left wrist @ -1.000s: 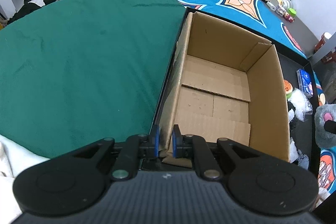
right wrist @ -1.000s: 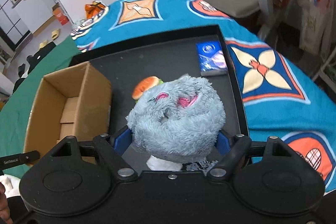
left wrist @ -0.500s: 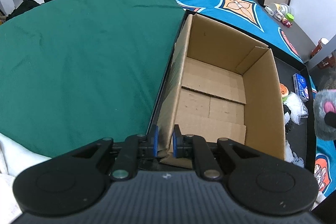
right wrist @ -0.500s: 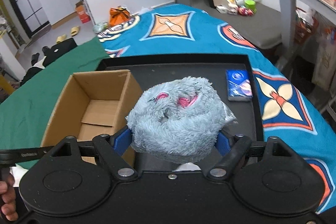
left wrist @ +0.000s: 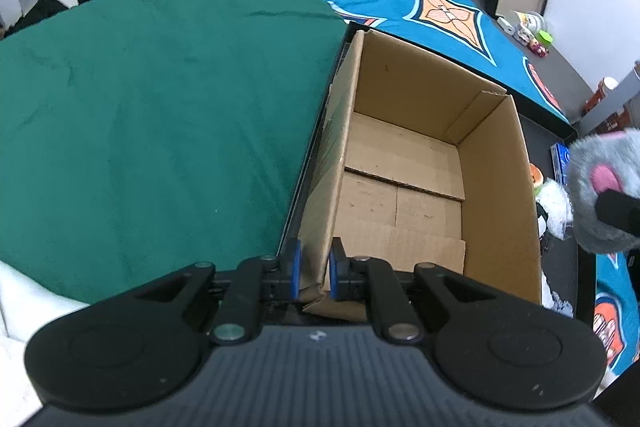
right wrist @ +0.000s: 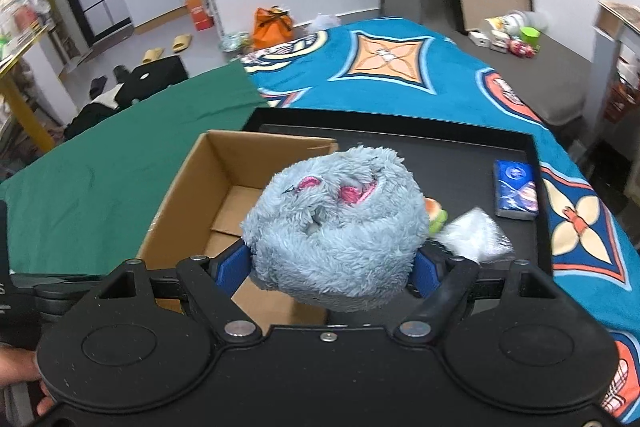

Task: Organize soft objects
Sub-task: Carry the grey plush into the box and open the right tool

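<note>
My right gripper (right wrist: 334, 267) is shut on a grey-blue plush toy (right wrist: 336, 227) with pink ears and holds it in the air by the right wall of an open cardboard box (right wrist: 192, 203). The plush also shows at the right edge of the left wrist view (left wrist: 600, 195). My left gripper (left wrist: 314, 273) is shut on the near corner of the cardboard box (left wrist: 400, 163), whose inside holds nothing. The box stands in a black tray (right wrist: 440, 147).
In the tray lie a burger-like soft toy (right wrist: 434, 213), a clear plastic bag (right wrist: 472, 239) and a blue tissue pack (right wrist: 516, 189). A green cloth (left wrist: 152, 107) lies left of the box, a blue patterned cloth (right wrist: 400, 67) behind and right.
My right gripper has risen and moved left with the plush, from over the tray floor to beside the box. My left gripper has kept its hold on the box corner.
</note>
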`<action>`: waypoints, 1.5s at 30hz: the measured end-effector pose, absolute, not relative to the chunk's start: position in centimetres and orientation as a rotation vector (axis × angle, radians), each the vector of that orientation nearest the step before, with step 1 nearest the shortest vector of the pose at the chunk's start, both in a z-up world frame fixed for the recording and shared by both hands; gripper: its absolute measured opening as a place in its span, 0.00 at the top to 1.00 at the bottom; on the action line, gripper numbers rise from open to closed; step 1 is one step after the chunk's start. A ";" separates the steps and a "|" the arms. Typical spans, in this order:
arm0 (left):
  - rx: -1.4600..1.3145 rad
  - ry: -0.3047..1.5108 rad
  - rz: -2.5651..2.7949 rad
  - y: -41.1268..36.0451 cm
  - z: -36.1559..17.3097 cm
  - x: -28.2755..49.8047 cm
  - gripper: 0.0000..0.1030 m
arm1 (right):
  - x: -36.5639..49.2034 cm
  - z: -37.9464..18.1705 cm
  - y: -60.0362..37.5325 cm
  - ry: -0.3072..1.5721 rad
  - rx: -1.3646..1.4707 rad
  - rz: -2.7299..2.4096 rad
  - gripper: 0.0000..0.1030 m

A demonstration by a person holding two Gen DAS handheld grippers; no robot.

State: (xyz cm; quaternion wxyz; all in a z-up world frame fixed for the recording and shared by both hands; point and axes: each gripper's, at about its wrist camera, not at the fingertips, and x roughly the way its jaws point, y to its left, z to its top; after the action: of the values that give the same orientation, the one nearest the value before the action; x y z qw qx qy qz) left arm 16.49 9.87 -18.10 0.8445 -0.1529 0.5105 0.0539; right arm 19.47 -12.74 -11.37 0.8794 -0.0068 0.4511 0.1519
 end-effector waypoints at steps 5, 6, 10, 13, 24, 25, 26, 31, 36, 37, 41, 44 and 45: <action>-0.324 1.074 0.105 10.0 -18.1 16.4 0.89 | 19.2 -11.3 -10.2 0.941 -0.042 0.366 0.23; -0.325 1.073 0.105 10.1 -18.1 16.3 0.89 | 19.2 -11.3 -9.7 0.942 -0.046 0.375 0.23; -0.316 1.068 0.096 10.0 -18.1 16.2 0.89 | 19.4 -11.5 -8.0 0.953 -0.058 0.401 0.23; -0.308 1.063 0.088 9.9 -18.1 16.1 0.89 | 19.5 -11.7 -7.0 0.966 -0.063 0.418 0.23; -0.339 1.060 0.078 10.7 -18.2 16.1 0.89 | 20.6 -11.7 -4.4 1.011 -0.034 0.452 0.19; -0.341 1.060 0.078 10.7 -18.2 16.1 0.89 | 20.8 -11.7 -4.3 1.011 -0.018 0.456 0.18; -0.343 1.059 0.077 10.7 -18.2 16.1 0.89 | 21.0 -11.7 -4.1 1.011 -0.007 0.461 0.17; -0.350 1.061 0.076 10.7 -18.2 16.2 0.89 | 21.5 -12.2 -3.7 1.041 0.039 0.491 0.12; -0.344 1.060 0.077 10.6 -18.2 16.2 0.89 | 21.3 -13.3 -4.8 1.094 0.082 0.473 0.13; -0.342 1.060 0.077 10.6 -18.2 16.2 0.89 | 21.2 -13.3 -5.0 1.100 0.091 0.470 0.13; -0.338 1.061 0.080 10.5 -18.2 16.3 0.89 | 20.8 -13.2 -6.1 1.101 0.109 0.467 0.13; -0.327 1.059 0.082 10.4 -18.2 16.2 0.89 | 20.4 -13.0 -7.1 1.097 0.127 0.460 0.13; -0.322 1.058 0.083 10.3 -18.1 16.2 0.89 | 20.3 -12.8 -7.6 1.093 0.131 0.459 0.13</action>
State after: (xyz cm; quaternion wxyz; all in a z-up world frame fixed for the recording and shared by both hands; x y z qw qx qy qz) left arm 16.21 10.29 -18.11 0.8502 -0.1529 0.5022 0.0395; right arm 20.27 -7.57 -12.82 0.8274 0.0616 0.5146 0.2162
